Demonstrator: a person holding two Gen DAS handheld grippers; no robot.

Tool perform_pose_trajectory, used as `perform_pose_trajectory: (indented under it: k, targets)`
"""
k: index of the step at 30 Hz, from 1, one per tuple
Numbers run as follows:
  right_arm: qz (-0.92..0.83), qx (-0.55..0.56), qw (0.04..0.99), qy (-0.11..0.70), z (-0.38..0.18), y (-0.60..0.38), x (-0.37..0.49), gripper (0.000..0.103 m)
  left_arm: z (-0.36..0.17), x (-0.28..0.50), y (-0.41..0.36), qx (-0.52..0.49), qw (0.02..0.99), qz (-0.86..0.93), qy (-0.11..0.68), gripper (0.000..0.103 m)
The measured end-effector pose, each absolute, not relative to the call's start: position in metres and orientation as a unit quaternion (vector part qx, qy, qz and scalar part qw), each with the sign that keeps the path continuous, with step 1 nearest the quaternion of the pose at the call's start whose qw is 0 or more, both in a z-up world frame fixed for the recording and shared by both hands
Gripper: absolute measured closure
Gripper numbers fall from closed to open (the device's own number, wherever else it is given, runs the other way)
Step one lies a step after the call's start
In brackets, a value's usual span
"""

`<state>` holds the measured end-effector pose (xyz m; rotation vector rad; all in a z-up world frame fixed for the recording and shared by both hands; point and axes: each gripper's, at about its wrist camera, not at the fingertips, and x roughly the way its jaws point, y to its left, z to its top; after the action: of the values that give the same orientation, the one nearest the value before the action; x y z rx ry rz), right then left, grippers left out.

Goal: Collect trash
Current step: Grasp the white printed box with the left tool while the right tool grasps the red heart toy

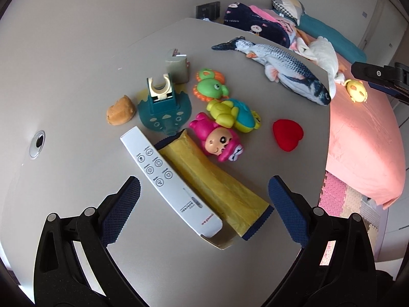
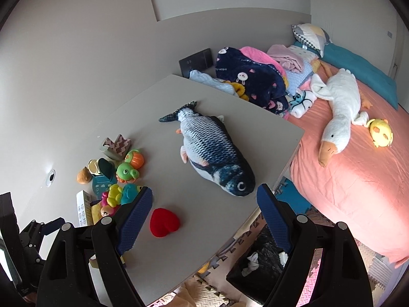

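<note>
In the left wrist view a long white carton (image 1: pixel 171 184) printed with remote buttons lies on the grey table (image 1: pixel 76 89), its near flap open. A yellow wrapper (image 1: pixel 217 181) with dark blue ends lies against its right side. My left gripper (image 1: pixel 204 204) is open above the table, its blue pads apart from both items, which lie between them. My right gripper (image 2: pixel 204 199) is open over the table's near corner and holds nothing. A bin lined with a black bag (image 2: pixel 258 263), holding crumpled white paper, stands on the floor below that corner.
Plastic toys (image 1: pixel 222 117), a teal dinosaur holder (image 1: pixel 163 112), a red heart (image 2: pixel 163 222) and a plush fish (image 2: pixel 212 153) crowd the table. A bed with a pink sheet (image 2: pixel 358 192), a plush goose (image 2: pixel 337 117) and blankets stands to the right. Foam mats cover the floor.
</note>
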<state>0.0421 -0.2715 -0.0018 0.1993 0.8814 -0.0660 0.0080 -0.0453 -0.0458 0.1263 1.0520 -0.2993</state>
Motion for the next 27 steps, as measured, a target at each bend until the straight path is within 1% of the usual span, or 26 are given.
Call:
perform_pose_trajectory:
  k: [5,10,13,14,15,16,18,20,22,27]
  targets:
    - [-0.018,0.085,0.890,0.448,-0.021,-0.255,0.051,0.019,-0.060,0.016,-0.023,0.031,0.852,-0.110,0.511,0.007]
    - [-0.007,0.079,0.884,0.461,-0.037,-0.245,0.054,0.019,-0.071,0.022,-0.011,0.016,0.848,-0.086,0.523,0.016]
    - [-0.001,0.077,0.881,0.467,-0.047,-0.239,0.056,0.019,-0.078,0.024,-0.008,0.016,0.846,-0.071,0.528,0.022]
    - [0.001,0.077,0.879,0.470,-0.051,-0.238,0.057,0.019,-0.079,0.024,-0.006,0.013,0.845,-0.069,0.531,0.026]
    - [0.004,0.077,0.877,0.474,-0.055,-0.236,0.058,0.019,-0.081,0.025,-0.006,0.012,0.843,-0.066,0.533,0.033]
    - [0.006,0.076,0.875,0.477,-0.059,-0.233,0.059,0.019,-0.084,0.026,-0.005,0.012,0.842,-0.063,0.536,0.035]
    - [0.009,0.074,0.870,0.487,-0.068,-0.228,0.061,0.019,-0.090,0.029,-0.003,0.009,0.837,-0.056,0.544,0.043]
    - [0.011,0.071,0.866,0.495,-0.076,-0.224,0.064,0.019,-0.092,0.030,0.000,0.014,0.840,-0.046,0.540,0.048]
    - [0.009,0.066,0.862,0.503,-0.083,-0.221,0.066,0.019,-0.093,0.030,0.000,0.022,0.841,-0.039,0.540,0.050]
    - [0.008,0.052,0.857,0.513,-0.095,-0.214,0.069,0.020,-0.094,0.033,0.000,0.047,0.847,-0.023,0.529,0.050]
